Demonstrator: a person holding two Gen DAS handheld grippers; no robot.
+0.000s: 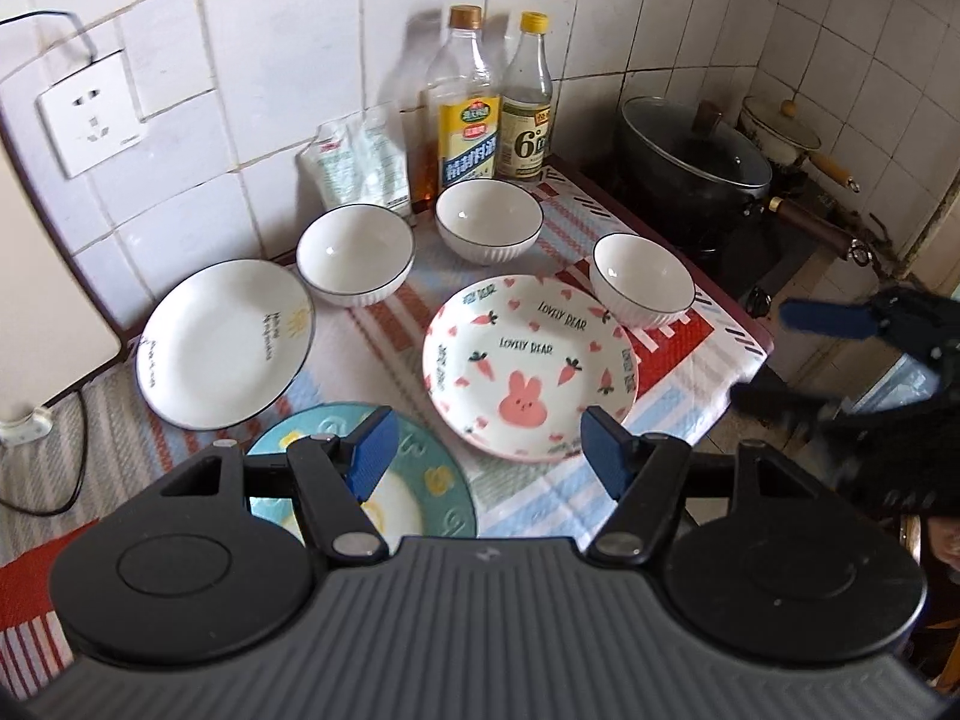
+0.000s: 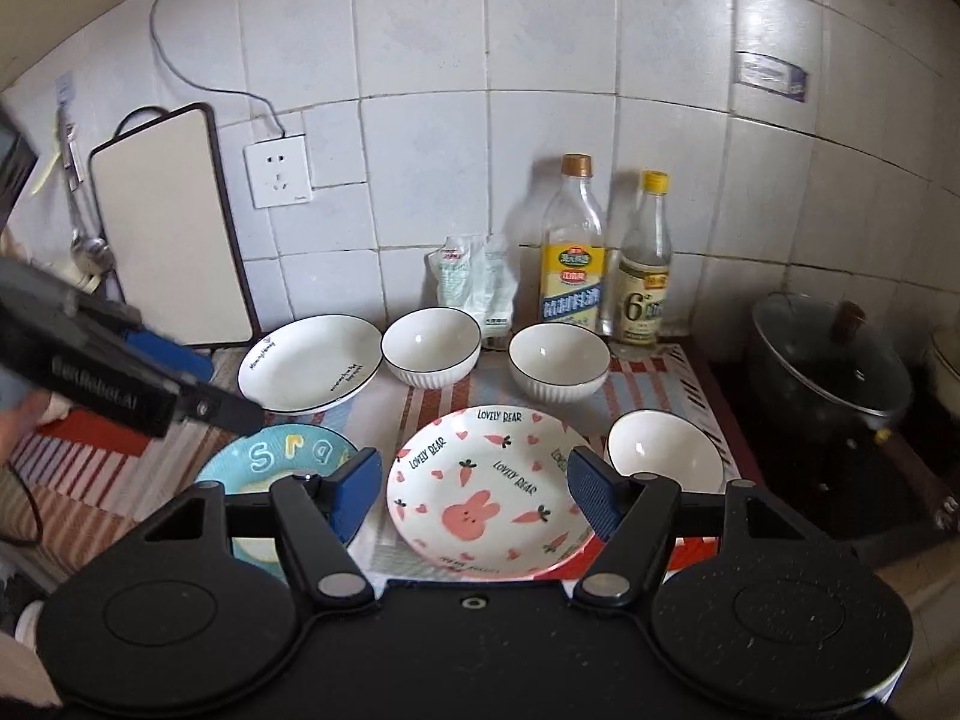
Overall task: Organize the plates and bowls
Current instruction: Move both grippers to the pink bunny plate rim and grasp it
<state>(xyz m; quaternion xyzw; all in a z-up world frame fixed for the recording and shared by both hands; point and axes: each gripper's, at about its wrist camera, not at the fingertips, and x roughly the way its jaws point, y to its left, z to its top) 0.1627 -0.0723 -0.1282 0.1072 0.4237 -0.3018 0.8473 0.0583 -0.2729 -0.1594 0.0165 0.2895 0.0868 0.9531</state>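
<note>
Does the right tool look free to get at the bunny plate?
Probably yes: the right tool is open and empty, the bunny plate lies straight ahead with nothing stacked on it or in between.

Three bowls [image 2: 431, 355] stand behind the rabbit plate [image 2: 480, 492]; two bottles [image 2: 573, 252] stand behind them at the wall.

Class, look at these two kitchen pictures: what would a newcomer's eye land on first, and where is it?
First, the pink rabbit plate at the front middle of the striped cloth. Three white bowls curve behind it, and two bottles stand against the tiled wall.
</note>
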